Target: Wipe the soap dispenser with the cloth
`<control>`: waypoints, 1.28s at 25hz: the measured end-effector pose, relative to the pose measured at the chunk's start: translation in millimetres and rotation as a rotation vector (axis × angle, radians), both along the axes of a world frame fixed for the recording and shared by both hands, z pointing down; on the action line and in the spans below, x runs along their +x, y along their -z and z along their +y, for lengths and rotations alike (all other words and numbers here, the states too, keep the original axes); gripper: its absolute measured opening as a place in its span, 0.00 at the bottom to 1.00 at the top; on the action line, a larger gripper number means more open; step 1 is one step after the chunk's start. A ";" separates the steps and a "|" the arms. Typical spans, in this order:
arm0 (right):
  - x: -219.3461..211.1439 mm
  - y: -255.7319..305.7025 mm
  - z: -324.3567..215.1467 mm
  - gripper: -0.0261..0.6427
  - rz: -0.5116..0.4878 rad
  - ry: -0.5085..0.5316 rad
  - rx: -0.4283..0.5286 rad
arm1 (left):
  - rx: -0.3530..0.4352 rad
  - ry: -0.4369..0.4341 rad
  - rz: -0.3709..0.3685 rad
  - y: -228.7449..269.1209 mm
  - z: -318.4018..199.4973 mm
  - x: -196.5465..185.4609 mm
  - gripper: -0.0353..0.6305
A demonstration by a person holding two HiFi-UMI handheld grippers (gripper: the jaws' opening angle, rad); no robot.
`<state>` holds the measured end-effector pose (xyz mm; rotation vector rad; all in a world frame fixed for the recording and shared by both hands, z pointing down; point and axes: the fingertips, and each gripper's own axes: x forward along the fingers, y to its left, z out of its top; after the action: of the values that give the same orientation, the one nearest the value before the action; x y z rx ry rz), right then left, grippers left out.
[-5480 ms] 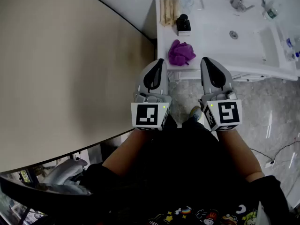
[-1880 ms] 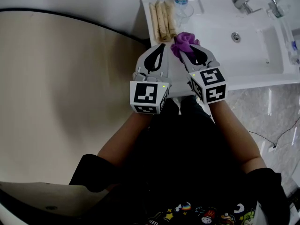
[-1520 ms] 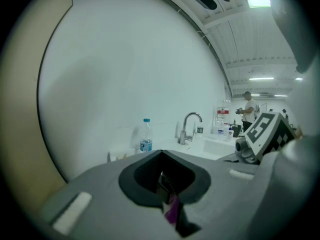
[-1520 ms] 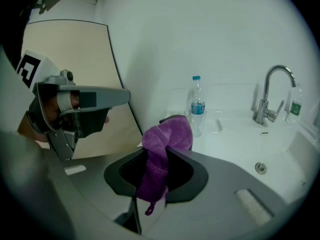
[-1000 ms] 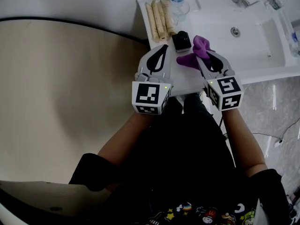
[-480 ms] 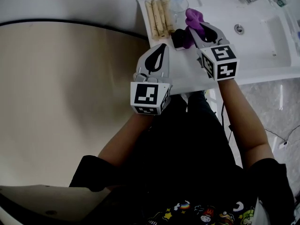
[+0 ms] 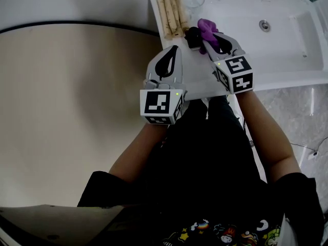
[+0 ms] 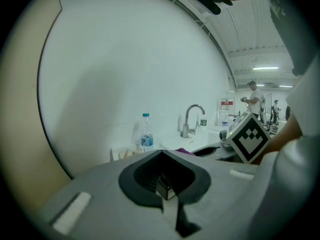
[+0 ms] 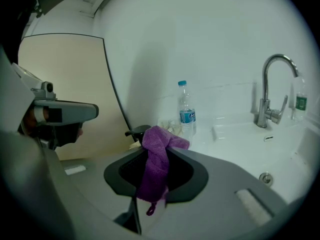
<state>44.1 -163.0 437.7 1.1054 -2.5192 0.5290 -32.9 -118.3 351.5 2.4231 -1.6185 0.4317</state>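
At the left, the left gripper (image 7: 173,49) hangs over the near edge of the white bench (image 7: 198,69). Its jaws are pressed together with nothing between them, and it is near the soap dispenser (image 7: 192,36) but not touching it. The dispenser is small and dark, standing on the bench just near of a row of pale rolls (image 7: 170,12).

Just right of the dispenser, the right gripper (image 7: 209,37) pinches the purple cloth (image 7: 207,27), which bunches above the jaws and trails down between them. From the head view the cloth sits against the dispenser's right side, though actual contact can't be confirmed. In the right gripper view the pump head shows just behind the cloth. Farther right are the sink (image 7: 287,35) and its drain.

The cloth is in hand and at the dispenser, so wiping looks to be starting. Next, the cloth should be pressed on and drawn across the body. The light dispenser may slide or tip, so the left gripper could steady it.
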 end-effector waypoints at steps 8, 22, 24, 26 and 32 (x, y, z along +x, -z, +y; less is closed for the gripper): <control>-17.5 -2.5 29.9 0.21 0.004 0.062 -0.019 | 0.009 -0.031 0.014 -3.5 -3.9 7.7 0.05; -78.4 2.3 46.5 0.21 0.011 0.109 -0.009 | 0.010 -0.021 0.026 -2.8 9.5 -39.1 0.05; -86.8 2.0 43.6 0.21 0.008 0.101 -0.003 | 0.008 -0.021 0.025 -5.3 10.1 -49.7 0.05; -94.4 2.5 40.2 0.21 -0.004 0.085 0.004 | 0.004 -0.024 0.025 -8.6 11.0 -59.3 0.05; -119.2 6.0 41.2 0.21 -0.029 0.069 0.020 | 0.005 -0.057 0.023 -8.2 10.9 -74.5 0.05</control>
<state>-75.1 -121.8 431.6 1.0204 -2.5821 0.5058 -107.5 -107.4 359.7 2.4733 -1.5462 0.4075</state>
